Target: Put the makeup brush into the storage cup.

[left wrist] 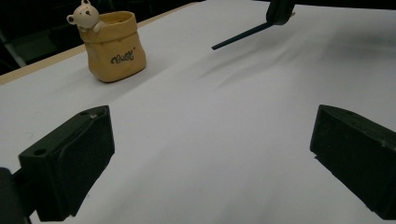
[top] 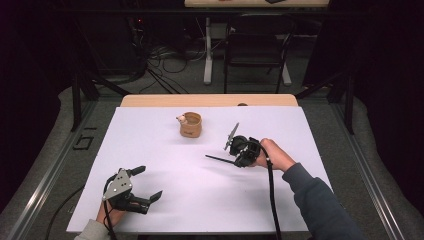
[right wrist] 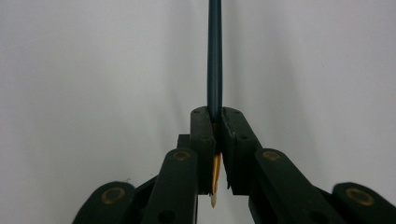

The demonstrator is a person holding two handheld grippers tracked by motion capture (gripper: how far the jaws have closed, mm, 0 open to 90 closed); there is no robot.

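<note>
Right claw [right wrist: 215, 128] clamped on a thin dark pencil [right wrist: 215, 56], jaws pinched tight round the shaft near its sharpened end; tan wood and a pale tip poke out behind the jaws in the right gripper view. Long dark shaft runs straight out ahead of the jaws. In the high view the right claw [top: 235, 160] sits right of centre over the white-covered bench [top: 165, 165], pencil [top: 219, 159] sticking out leftward, roughly level, seemingly lifted off the bench with a faint shadow below, though contact can't be ruled out.

Left claw [top: 148, 184] wide open, holding nothing, low near the front-left of the bench; both pads spread far apart in the left gripper view [left wrist: 210, 154] with bare white sheet between them.

Holder: small yellow pouch-shaped cup [top: 190, 124] with a little bear figure [top: 181, 118] on its rim, upright near the back of the bench, well apart from both claws. Left gripper view shows the cup [left wrist: 114, 46] top-left, mouth open, bear [left wrist: 85, 15] at the rim, pencil [left wrist: 243, 35] top-right.

Step in hand, as I judge: pencil picked, carry phase, drop into the cup not yet done.

Next move calls for: travel back and left toward the cup, swing the wrist so the pencil goes from level to near upright, line the lower end over the mouth clear of the bear, lower, then release. Cup looks light and may tip if the shaft knocks its rim; left claw is free to steady it.
</note>
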